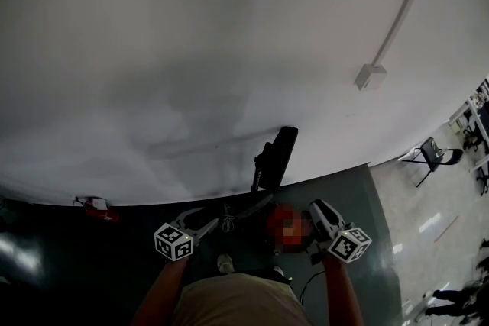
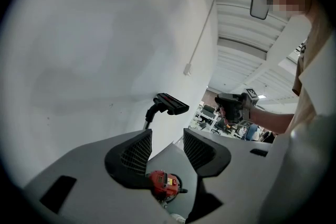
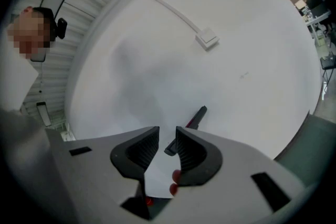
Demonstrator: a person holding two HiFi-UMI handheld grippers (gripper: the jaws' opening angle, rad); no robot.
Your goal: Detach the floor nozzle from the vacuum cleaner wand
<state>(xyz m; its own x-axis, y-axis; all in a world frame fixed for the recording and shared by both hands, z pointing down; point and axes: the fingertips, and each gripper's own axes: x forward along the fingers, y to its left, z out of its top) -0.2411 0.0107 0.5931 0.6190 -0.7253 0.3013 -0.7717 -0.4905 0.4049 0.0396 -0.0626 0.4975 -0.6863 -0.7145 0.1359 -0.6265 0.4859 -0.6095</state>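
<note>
floor nozzle not yet off the wand: the floor nozzle (image 1: 276, 156) of a vacuum cleaner is seen raised against a white wall (image 1: 191, 50), just below the middle of the head view, with its wand (image 2: 146, 123) running down from it toward 7 o'clock. in the left gripper view the nozzle's neck is seen joined to the top of the wand.

the left gripper (image 2: 167, 134) is held at 7 o'clock in the head view and the right gripper (image 3: 167, 130) at 5 o'clock, both low over a dark green floor (image 1: 348, 198). the nozzle is placed at 12 o'clock between them, apart from both.

the left gripper's jaws are held wide apart and nothing is pressed by them; a red body (image 2: 164, 184), judged to be part of the vacuum cleaner, is seen beyond the gap at 6 o'clock. the right gripper's jaws are kept to a narrow gap and nothing is clamped there either; the nozzle is seen past the gap, farther off.

no step of the task is judged to be done. the wand is to be steadied, the nozzle gripped, any catch at the joint released, and the nozzle pulled free.
</note>
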